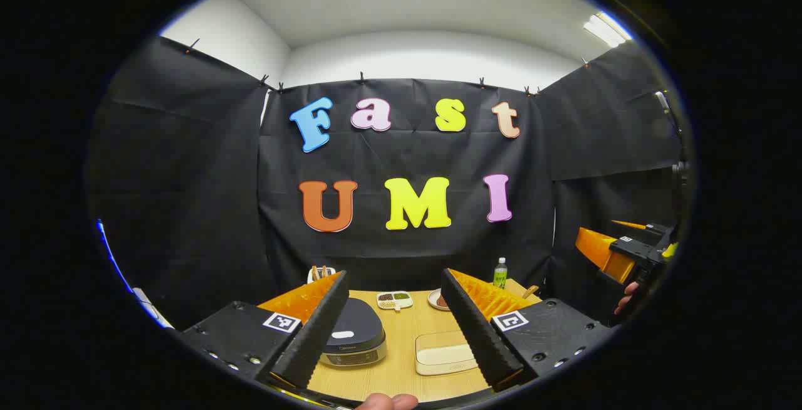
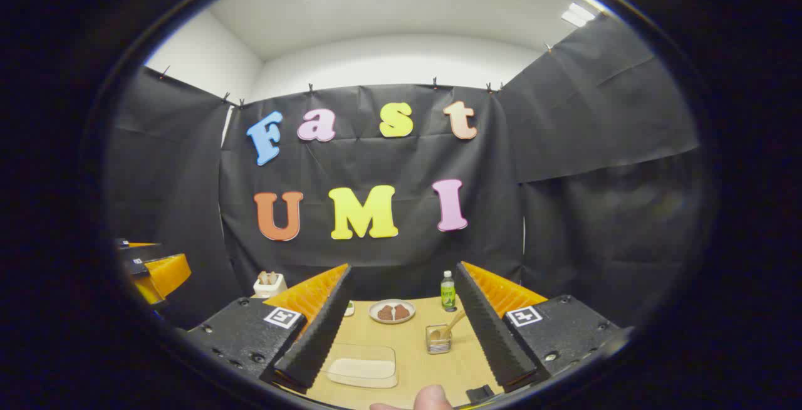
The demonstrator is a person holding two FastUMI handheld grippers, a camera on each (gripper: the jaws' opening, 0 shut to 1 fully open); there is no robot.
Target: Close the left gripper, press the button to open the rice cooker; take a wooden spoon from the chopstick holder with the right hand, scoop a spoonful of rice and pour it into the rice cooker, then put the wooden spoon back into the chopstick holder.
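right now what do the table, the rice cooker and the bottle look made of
Table: pale wood or wood-look laminate, matte, faint grain.
Rice cooker: dark, smooth lid, likely plastic, over a shiny metallic-looking band.
Bottle: clear plastic by the look, with a green label.

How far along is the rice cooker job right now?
Nothing looks done yet. The rice cooker lid is still down, and the left tongs are open above the table, not closed for the button press. The right tongs are open and empty; the wooden spoon sits in the chopstick holder. All steps remain.
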